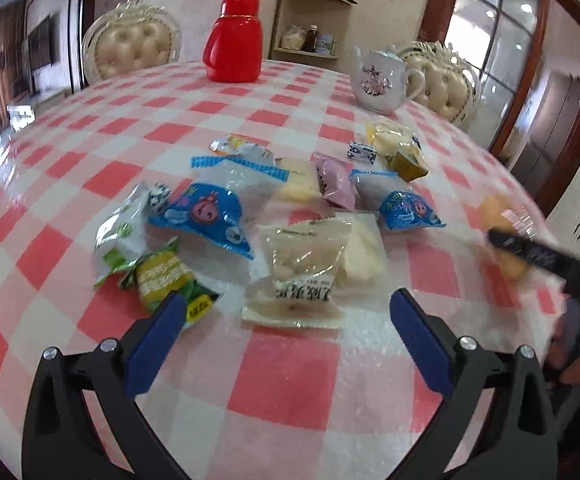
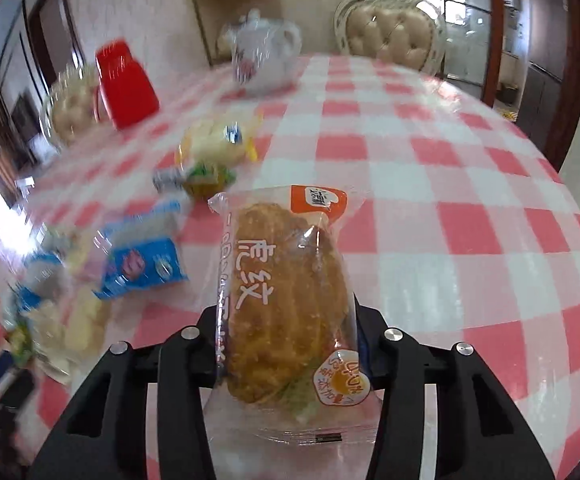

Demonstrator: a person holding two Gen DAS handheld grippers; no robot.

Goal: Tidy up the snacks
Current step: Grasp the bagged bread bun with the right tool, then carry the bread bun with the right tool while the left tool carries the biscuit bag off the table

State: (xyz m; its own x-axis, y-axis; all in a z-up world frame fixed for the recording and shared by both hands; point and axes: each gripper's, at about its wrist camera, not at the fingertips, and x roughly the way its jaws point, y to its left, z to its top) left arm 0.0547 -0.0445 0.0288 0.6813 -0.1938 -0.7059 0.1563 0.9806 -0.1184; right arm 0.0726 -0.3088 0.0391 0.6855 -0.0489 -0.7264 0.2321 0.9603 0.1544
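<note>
Only the right wrist view shows the right claw (image 2: 290, 344) clamping the bread packet (image 2: 286, 300).

- Both views bright; daylight enters by the glass doors (image 1: 502, 40) at right.
- Glossy tablecloth (image 1: 290, 380) carries soft white glare.
- Fisheye: straight lines bow, corners vignette black.
- Left view sharp; far-right edge smeared.
- Right view: left half motion-blurred, teapot (image 2: 262, 56) ghosted, possibly doubled; bread packet (image 2: 286, 300) sharp.
</note>
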